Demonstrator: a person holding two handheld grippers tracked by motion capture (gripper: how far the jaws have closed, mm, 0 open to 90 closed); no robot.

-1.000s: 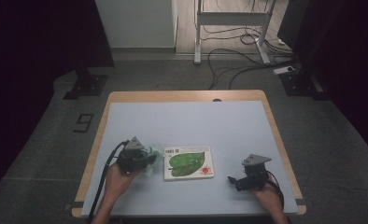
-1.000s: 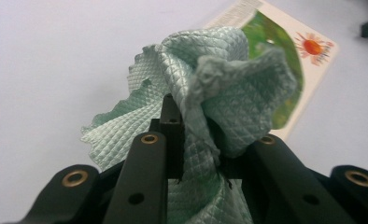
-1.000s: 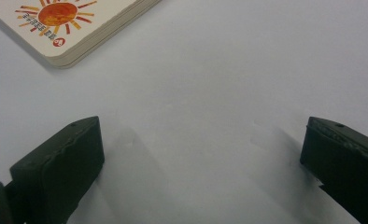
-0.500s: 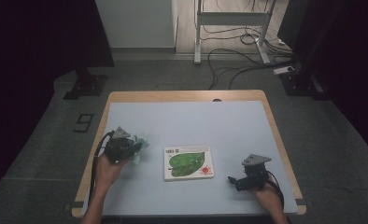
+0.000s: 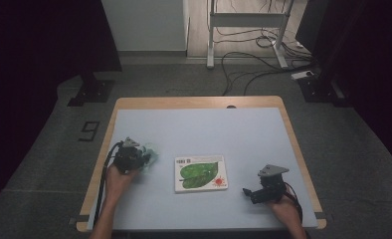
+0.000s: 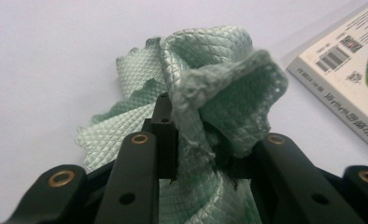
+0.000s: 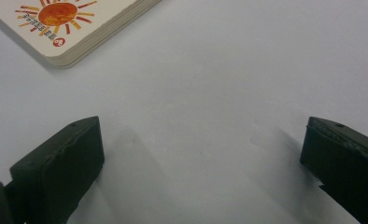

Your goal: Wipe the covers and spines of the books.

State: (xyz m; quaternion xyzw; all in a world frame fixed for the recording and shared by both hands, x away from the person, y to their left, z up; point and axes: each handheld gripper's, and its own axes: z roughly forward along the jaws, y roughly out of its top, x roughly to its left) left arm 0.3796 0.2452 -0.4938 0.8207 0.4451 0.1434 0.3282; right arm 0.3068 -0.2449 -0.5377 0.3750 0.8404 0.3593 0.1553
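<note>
A crumpled pale green cloth (image 5: pixel 152 152) lies bunched at the table's left, just left of a picture book (image 5: pixel 200 173) with a green leaf and an orange sun on its cover. My left gripper (image 5: pixel 145 158) rests low on the table with the cloth (image 6: pixel 219 93) pinched between its jaws. Those jaws have just been opening a little, and the cloth still stands bunched between them (image 6: pixel 196 149). My right gripper (image 5: pixel 248 193) sits at the front right, open, nothing between its jaws (image 7: pixel 203 149), pointing toward the book's sun corner (image 7: pixel 74 23).
The book's barcode edge (image 6: pixel 345 84) lies close to the right of the cloth. The pale blue table top (image 5: pixel 209 129) has a wooden rim. Cables and a metal stand (image 5: pixel 244 30) are on the floor beyond.
My left hand carried the cloth leftward and a little farther away from the book, then settled lower on the table. The right hand and the book stayed put.
</note>
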